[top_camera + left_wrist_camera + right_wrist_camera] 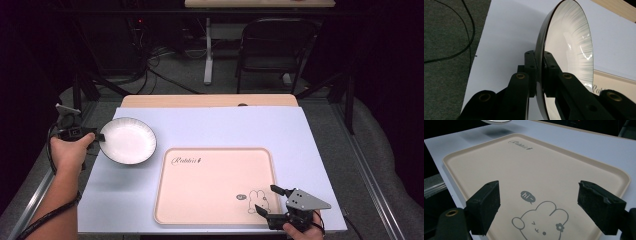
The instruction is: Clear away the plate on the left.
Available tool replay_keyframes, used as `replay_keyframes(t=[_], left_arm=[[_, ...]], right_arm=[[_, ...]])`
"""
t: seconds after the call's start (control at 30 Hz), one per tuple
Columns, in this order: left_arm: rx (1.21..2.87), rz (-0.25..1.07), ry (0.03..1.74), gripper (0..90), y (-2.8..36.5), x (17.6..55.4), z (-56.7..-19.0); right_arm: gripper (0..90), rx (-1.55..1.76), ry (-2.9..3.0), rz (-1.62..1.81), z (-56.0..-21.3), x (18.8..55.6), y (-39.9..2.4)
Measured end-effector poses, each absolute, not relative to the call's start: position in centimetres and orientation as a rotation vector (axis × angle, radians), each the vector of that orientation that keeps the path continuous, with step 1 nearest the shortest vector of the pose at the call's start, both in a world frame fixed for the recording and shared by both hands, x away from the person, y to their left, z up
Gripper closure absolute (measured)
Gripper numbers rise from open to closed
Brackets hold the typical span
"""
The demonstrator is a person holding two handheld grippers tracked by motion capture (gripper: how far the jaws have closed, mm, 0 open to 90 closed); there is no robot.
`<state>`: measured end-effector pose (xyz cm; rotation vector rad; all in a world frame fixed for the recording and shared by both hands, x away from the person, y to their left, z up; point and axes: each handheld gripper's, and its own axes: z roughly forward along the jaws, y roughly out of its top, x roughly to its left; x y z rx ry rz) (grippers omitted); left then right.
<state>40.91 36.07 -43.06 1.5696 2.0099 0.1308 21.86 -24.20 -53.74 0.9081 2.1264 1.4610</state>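
The room stands dark all round, with light falling from overhead onto the table [210,125] alone, so the pale sheet and the tray [215,187] glow while the floor toward twelve o'clock sinks into gloom. The high view is soft and a little grainy. In the left gripper view the plate [569,50] carries bright streaks of glare along its rim at about three o'clock, and the black arms nearest the lens are lost in blur and shadow. In the right gripper view the plate casts a soft grey shadow at eleven o'clock, and the near pads look fuzzy.
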Motion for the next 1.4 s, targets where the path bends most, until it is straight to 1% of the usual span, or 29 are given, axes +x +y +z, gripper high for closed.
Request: replay_keyframes(t=[0.47,0.97,1.4], left_arm=[[1.648,0.104,1.937,83.9,34.1,41.1,-41.8],[1.741,0.046,1.845,83.9,29.8,41.9,-42.3],[1.844,-0.009,1.726,83.8,25.9,41.9,-42.4]], right_arm=[[17.8,0.907,2.128,1.46,-53.7,21.9,-24.2],[17.8,0.906,2.129,1.459,-53.7,21.9,-24.2],[17.8,0.904,2.13,1.457,-53.7,21.8,-24.2]])
